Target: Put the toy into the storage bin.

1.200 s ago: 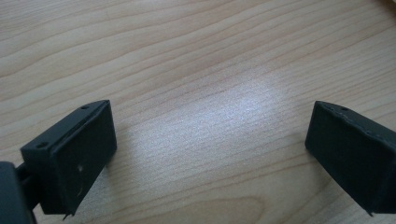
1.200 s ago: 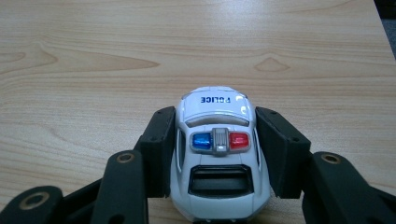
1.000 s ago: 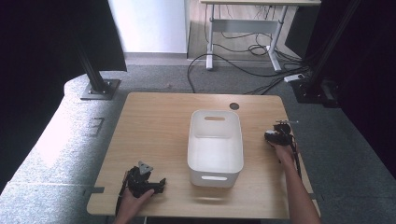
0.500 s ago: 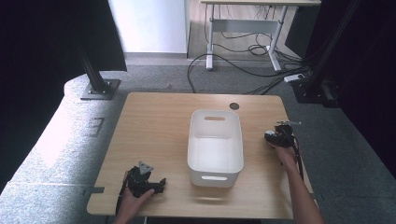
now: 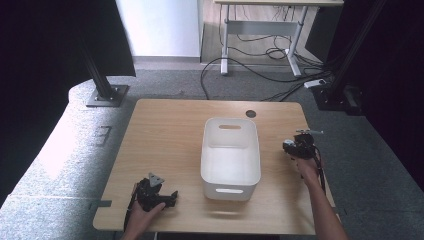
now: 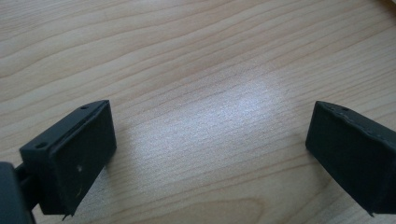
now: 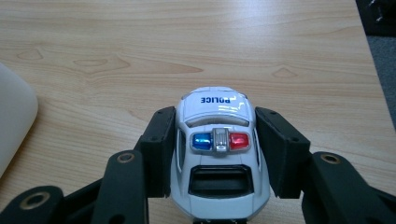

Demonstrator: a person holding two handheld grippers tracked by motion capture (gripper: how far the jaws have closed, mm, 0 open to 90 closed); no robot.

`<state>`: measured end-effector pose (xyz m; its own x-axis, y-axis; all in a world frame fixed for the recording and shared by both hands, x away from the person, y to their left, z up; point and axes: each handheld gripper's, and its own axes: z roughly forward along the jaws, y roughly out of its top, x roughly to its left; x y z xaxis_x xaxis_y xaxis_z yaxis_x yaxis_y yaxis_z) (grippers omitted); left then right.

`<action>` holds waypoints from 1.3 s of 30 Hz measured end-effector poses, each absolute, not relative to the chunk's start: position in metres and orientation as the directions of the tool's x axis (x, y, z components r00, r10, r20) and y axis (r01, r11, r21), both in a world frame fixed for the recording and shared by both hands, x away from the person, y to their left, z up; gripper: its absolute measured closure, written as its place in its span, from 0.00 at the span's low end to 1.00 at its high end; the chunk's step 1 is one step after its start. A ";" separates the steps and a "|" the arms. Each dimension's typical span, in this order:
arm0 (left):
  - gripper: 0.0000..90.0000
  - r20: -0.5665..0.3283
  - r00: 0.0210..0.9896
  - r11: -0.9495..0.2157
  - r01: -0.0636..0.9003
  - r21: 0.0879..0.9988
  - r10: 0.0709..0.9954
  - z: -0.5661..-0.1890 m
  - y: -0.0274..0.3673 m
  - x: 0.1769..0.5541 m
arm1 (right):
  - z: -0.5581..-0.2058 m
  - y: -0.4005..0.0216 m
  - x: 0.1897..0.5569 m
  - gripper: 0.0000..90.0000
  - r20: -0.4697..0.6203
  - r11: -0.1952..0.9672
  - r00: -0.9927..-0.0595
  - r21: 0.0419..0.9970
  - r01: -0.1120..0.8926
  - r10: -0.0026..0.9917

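Slightly raised since earlier at frame right, the right gripper [image 7: 217, 154] is clamped on the police car [image 7: 217, 154]; the left gripper [image 6: 210, 144] jaws are held apart over the worktop [image 6: 196, 56].

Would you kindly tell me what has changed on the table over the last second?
The right gripper, shut on the toy police car, has lifted slightly beside the white bin. The left gripper stays put with open jaws, and the bin has not moved.

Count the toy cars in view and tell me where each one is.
1. A white police toy car sits clamped between the jaws of the right gripper, right of the white bin. The bin's visible interior looks empty; nothing else could hide one.
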<state>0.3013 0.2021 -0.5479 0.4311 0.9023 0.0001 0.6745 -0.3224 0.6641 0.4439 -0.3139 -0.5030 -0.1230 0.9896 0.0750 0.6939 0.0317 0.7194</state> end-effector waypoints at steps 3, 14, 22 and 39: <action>0.02 0.000 0.432 -0.323 0.674 0.664 0.902 -0.548 0.202 0.301 | -0.500 -0.313 0.441 0.56 0.063 0.038 -0.121 0.725 0.688 0.991; 0.02 0.001 0.432 -0.324 0.675 0.663 0.902 -0.548 0.202 0.301 | -0.492 -0.311 0.434 0.56 0.075 0.028 -0.121 0.728 0.685 0.990; 0.02 0.000 0.431 -0.323 0.675 0.664 0.902 -0.548 0.202 0.301 | -0.484 -0.307 0.427 0.56 0.077 0.027 -0.124 0.742 0.670 0.989; 0.02 0.001 0.431 -0.323 0.676 0.663 0.902 -0.548 0.202 0.301 | -0.473 -0.310 0.411 0.56 0.099 -0.003 -0.114 0.765 0.644 0.989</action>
